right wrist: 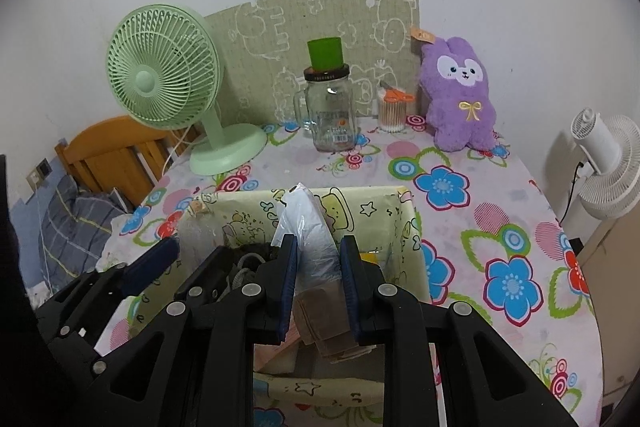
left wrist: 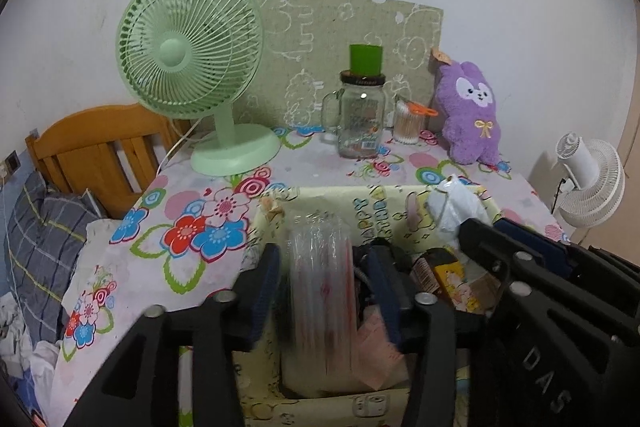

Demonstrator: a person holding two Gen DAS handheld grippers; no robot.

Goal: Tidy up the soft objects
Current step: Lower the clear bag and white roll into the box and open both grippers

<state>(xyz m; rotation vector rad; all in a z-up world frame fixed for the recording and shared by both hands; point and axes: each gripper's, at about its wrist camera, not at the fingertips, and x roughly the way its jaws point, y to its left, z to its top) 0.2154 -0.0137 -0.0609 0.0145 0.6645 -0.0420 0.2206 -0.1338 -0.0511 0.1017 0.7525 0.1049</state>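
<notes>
My left wrist view looks forward and slightly down along its fingers from close above the yellow box [left wrist: 384,205], facing the wall across the floral table [left wrist: 192,227]. My right wrist view sits just beside it, facing the same way. Both share the green fan [right wrist: 160,75], glass jar [right wrist: 330,115] and purple plush [right wrist: 460,95].

Green desk fan [left wrist: 188,67] on floral worktop [right wrist: 460,219], left rear. Glass mug-jar [left wrist: 359,115], green cup [left wrist: 365,59] on its lid. Cotton-swab tub [left wrist: 408,125] beside. White fan [right wrist: 604,163] off right edge. Wooden headboard [left wrist: 100,151] left.
</notes>
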